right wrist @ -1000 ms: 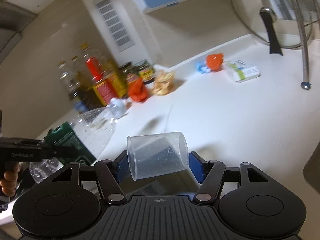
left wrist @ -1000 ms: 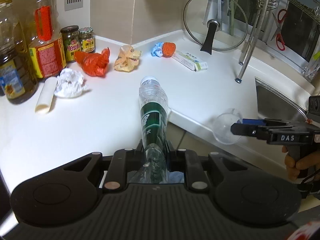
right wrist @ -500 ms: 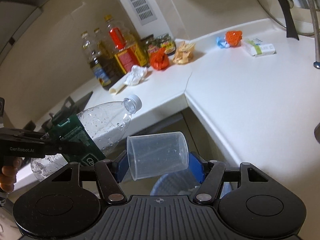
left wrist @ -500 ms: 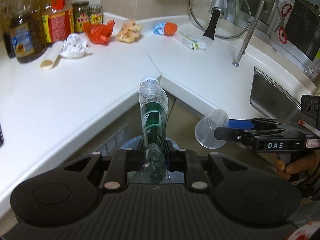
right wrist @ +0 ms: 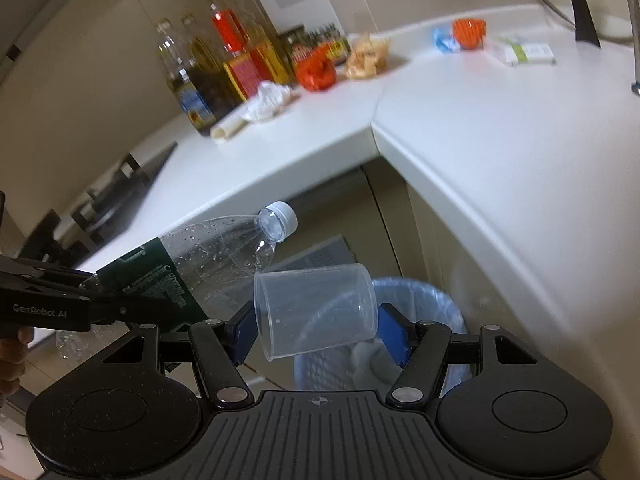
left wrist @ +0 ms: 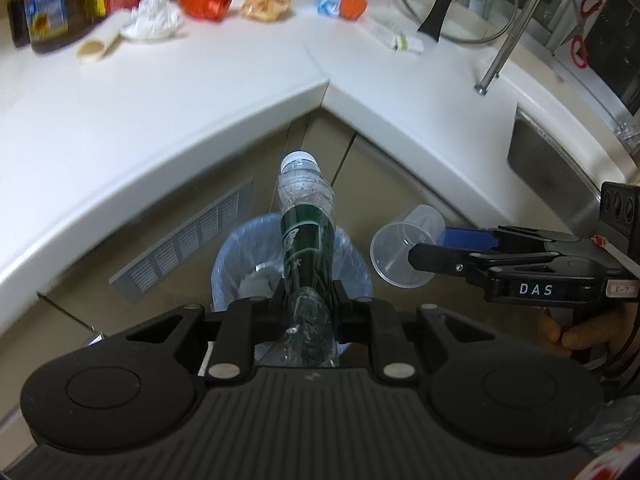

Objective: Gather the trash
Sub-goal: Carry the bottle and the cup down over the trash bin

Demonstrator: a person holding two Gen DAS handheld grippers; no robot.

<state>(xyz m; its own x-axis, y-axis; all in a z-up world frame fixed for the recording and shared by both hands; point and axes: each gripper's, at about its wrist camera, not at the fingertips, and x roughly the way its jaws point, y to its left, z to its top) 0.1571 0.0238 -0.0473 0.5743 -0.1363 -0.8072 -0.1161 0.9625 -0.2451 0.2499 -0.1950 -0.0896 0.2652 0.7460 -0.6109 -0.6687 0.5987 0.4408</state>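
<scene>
Drop-off step: left claw (left wrist: pixel 306 304) is gripping the bottle (left wrist: pixel 306 232) over the bin (left wrist: pixel 236 256) at frame centre, right claw (right wrist: pixel 316 332) is gripping the cup (right wrist: pixel 316 308) above the bin's left rim w/ wrappers waiting upper left on worktop (left wrist: pixel 160 112); next, both needing to let go.

Empty clear plastic water bottle (left wrist: pixel 306 236) with green label and white cap: clamped by its crumpled base between the left jaws, neck pointing forward beyond them. Clear plastic cup (right wrist: pixel 316 310): lying sideways, gripped across its wall between the blue-padded right jaws. Blue-lined trash bin (right wrist: pixel 434 300): open, below and ahead of both jaw pairs, some pale refuse inside.
</scene>
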